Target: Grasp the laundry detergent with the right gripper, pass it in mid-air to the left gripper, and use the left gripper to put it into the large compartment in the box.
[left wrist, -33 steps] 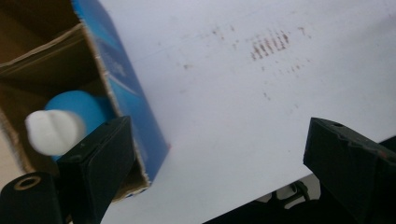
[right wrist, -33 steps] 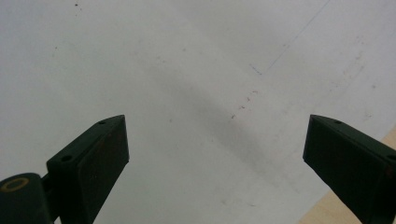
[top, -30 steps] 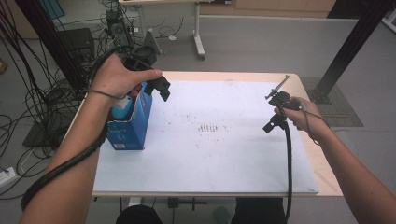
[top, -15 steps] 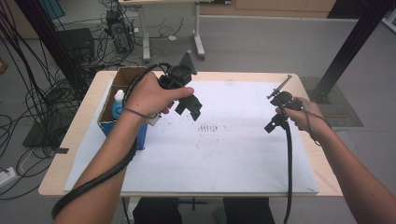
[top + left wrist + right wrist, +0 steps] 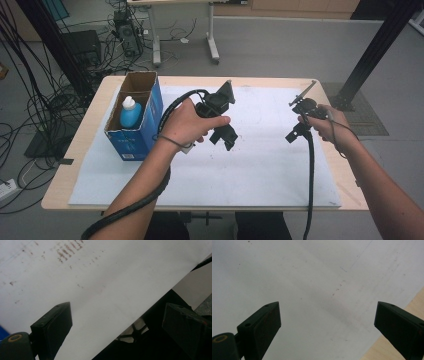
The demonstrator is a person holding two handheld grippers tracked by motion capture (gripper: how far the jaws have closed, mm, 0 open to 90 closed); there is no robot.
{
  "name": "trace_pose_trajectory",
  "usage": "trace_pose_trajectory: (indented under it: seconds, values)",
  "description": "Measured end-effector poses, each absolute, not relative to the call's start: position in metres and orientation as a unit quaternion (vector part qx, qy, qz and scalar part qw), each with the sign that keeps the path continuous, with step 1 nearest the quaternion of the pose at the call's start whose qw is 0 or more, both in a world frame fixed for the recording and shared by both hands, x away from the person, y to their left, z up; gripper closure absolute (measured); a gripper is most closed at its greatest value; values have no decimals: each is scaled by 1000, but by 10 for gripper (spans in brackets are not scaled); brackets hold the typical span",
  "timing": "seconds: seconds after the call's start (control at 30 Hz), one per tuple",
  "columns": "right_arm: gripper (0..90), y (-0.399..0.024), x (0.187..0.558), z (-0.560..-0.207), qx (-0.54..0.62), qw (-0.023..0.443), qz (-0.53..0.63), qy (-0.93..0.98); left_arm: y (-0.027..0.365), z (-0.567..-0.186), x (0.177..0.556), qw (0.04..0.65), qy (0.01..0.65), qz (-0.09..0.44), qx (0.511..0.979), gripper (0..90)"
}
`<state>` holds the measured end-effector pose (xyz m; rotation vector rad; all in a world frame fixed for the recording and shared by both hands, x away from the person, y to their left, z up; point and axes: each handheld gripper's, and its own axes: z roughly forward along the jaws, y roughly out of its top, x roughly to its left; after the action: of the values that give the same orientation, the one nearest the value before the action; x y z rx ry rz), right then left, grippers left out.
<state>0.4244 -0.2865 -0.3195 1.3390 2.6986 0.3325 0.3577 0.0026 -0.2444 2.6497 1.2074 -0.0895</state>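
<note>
My left gripper [image 5: 223, 140] hangs over the middle of the white sheet [image 5: 260, 170], held in a hand, jaws pointing down. In the left gripper view my left gripper [image 5: 117, 312] is open with nothing between its fingers, above the sheet [image 5: 100, 285] and its edge. Over the sheet's right part my right gripper [image 5: 294, 134] is also open and empty; the right gripper view has my right gripper [image 5: 327, 307] above plain sheet [image 5: 312, 277]. A blue cardboard box [image 5: 137, 135] stands at the table's left, open-topped, holding a blue bottle [image 5: 131, 112] with a white cap.
The sheet covers most of the wooden table [image 5: 70, 170]. Faint brown marks [image 5: 63, 253] dot the sheet. Cables, black posts and another table's legs [image 5: 212, 47] stand on the floor beyond. Bare wood [image 5: 409, 312] lies near my right gripper.
My left gripper has moved right, from above the blue box to over the sheet's middle, empty. The bottle now shows inside the box. The right gripper has stayed put.
</note>
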Motion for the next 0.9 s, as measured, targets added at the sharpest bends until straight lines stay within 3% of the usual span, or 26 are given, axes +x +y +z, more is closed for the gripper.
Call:
trace_pose_trajectory:
  seconds: [0.53, 0.9]
  values:
    - [68, -284, 425, -322, 440, 52, 116, 889, -18, -271, 353, 112, 386, -37, 915, 101]
    - [68, -284, 427, -324, 439, 50, 115, 890, -24, -292, 354, 109, 378, -14, 919, 127]
